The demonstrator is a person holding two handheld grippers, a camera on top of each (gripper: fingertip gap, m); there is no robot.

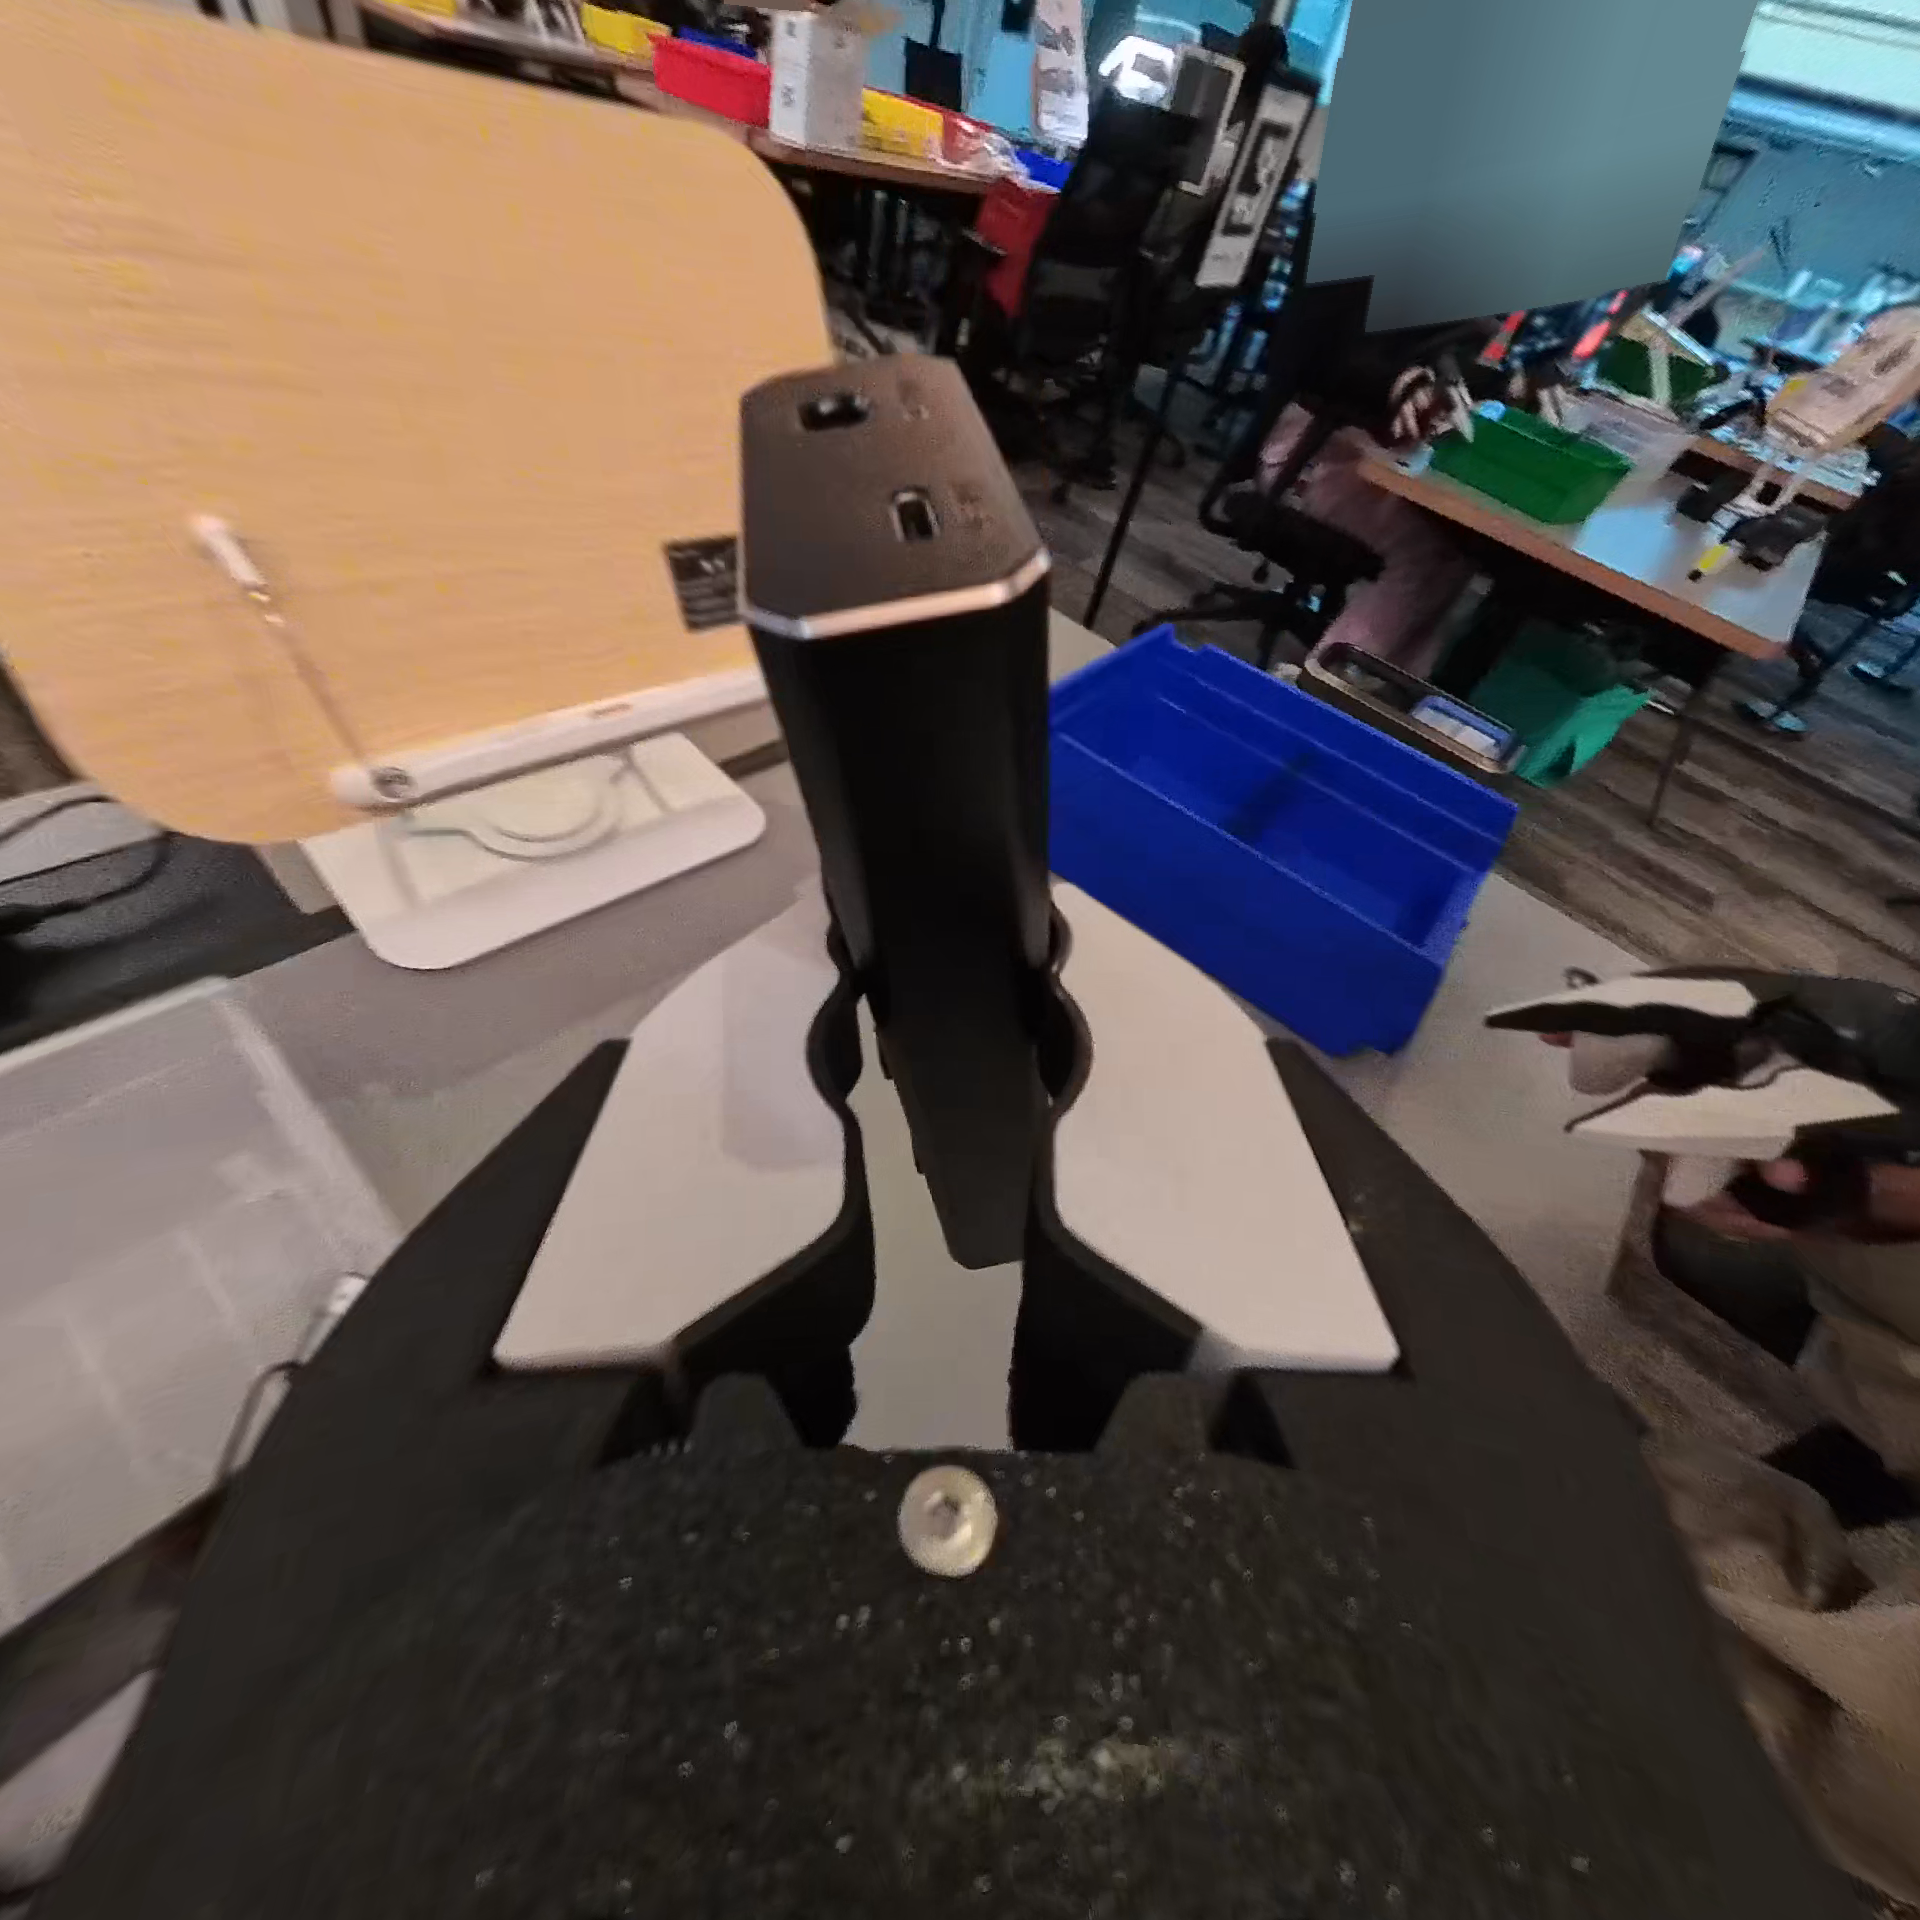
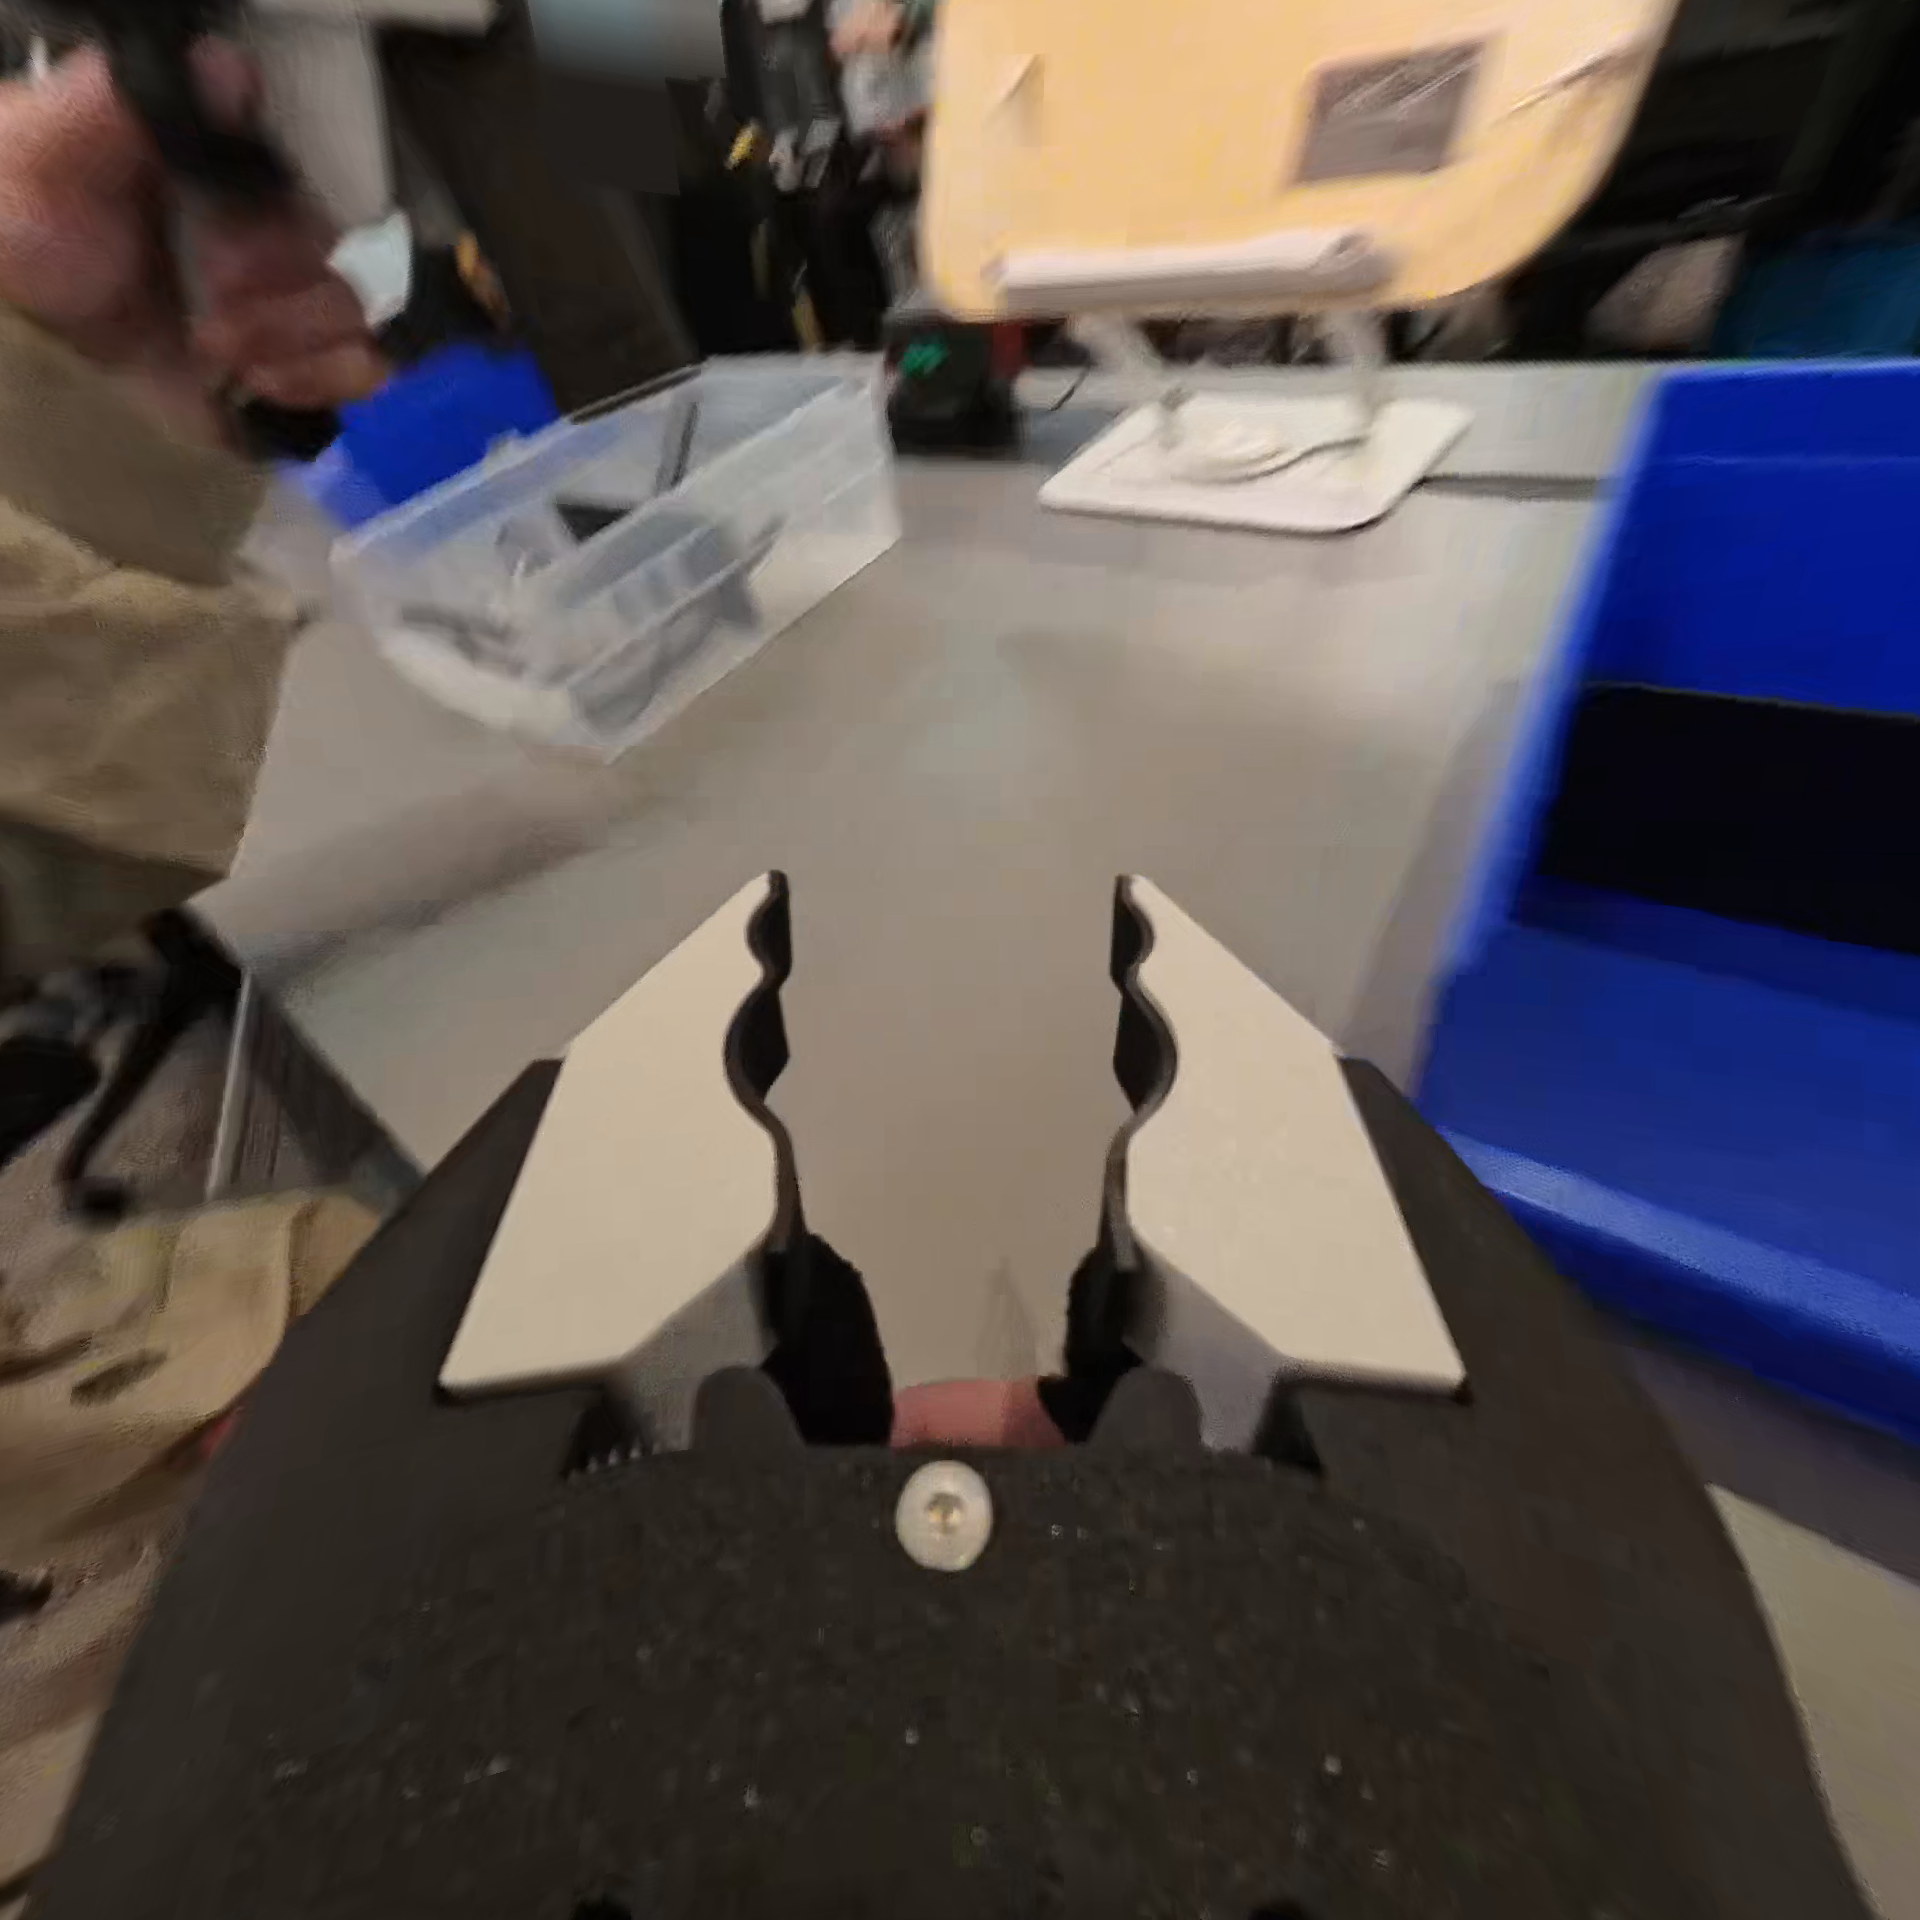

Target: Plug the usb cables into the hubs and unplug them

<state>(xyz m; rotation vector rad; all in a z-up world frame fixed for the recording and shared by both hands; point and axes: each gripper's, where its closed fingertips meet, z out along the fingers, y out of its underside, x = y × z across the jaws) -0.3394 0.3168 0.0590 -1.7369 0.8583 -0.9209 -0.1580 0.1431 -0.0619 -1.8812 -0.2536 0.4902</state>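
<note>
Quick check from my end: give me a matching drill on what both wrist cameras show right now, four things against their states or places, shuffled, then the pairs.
Things:
1. left gripper
2. right gripper
3. black hub
4. clear plastic box

States or places:
A. lies on the grey table, dark parts inside
B. open, nothing between its fingers
C. held upright, ports on its upper face
D. shut on a black body

Pairs: 1-D, 2-B, 3-C, 4-A

The left claw point(image 1: 948, 966) clamps a black hub point(image 1: 914, 748) upright above the grey table point(image 1: 582, 997), beside a blue bin point(image 1: 1268, 831).
</note>
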